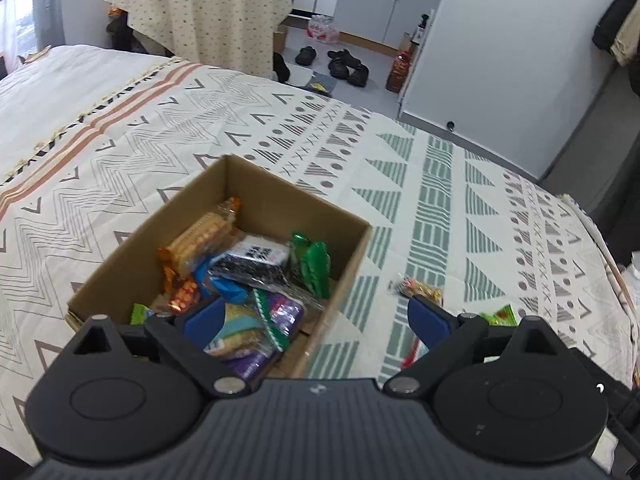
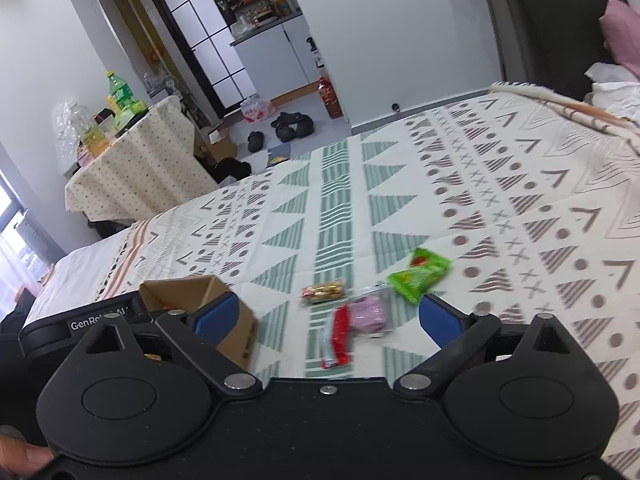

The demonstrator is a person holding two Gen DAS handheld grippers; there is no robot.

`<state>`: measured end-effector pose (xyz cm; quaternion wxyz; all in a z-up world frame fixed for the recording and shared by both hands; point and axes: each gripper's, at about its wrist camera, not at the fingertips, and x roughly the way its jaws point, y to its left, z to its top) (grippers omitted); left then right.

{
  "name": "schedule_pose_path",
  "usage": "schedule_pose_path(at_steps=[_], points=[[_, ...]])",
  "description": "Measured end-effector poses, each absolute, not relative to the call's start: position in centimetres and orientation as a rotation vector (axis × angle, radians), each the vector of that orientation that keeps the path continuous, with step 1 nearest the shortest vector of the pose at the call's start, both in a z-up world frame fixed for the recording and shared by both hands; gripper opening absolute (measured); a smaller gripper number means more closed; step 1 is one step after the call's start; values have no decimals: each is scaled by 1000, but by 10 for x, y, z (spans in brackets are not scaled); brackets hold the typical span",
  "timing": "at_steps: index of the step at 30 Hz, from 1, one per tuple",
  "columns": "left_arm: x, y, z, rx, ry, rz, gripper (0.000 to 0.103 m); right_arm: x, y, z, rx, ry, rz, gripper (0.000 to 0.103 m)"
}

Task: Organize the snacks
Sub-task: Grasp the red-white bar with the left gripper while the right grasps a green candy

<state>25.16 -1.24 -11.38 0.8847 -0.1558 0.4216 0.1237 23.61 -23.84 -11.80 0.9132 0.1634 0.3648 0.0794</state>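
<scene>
An open cardboard box [image 1: 276,196] sits on the patterned bedspread and holds several wrapped snacks. My left gripper [image 1: 316,320] is open and empty, over the box's near right corner. In the left wrist view a small red-and-gold snack [image 1: 420,289] and a green packet [image 1: 500,315] lie right of the box. My right gripper [image 2: 326,318] is open and empty above loose snacks: a green packet [image 2: 420,274], a pink packet [image 2: 370,314], a red packet [image 2: 338,338] and a red-and-gold snack [image 2: 324,291]. The box [image 2: 236,320] stands left of them.
The bedspread [image 2: 500,200] covers the bed. Beyond its far edge stand a cloth-covered table [image 1: 208,8] with bottles [image 2: 120,96], shoes on the floor [image 1: 344,65], a red bottle [image 2: 330,98] and white cabinets [image 1: 380,4]. Pillows and bedding [image 2: 616,80] lie at the right.
</scene>
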Motion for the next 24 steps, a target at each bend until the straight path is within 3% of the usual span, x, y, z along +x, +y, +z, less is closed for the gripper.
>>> schedule_pose_path(at_steps=[1,24], points=[[251,-15,-114,-319,873,251,103,235,-243,-119,336,749,154,99],[247,-80,-115,-209,815,127,103,211,-317,-148,351,718,81,99]])
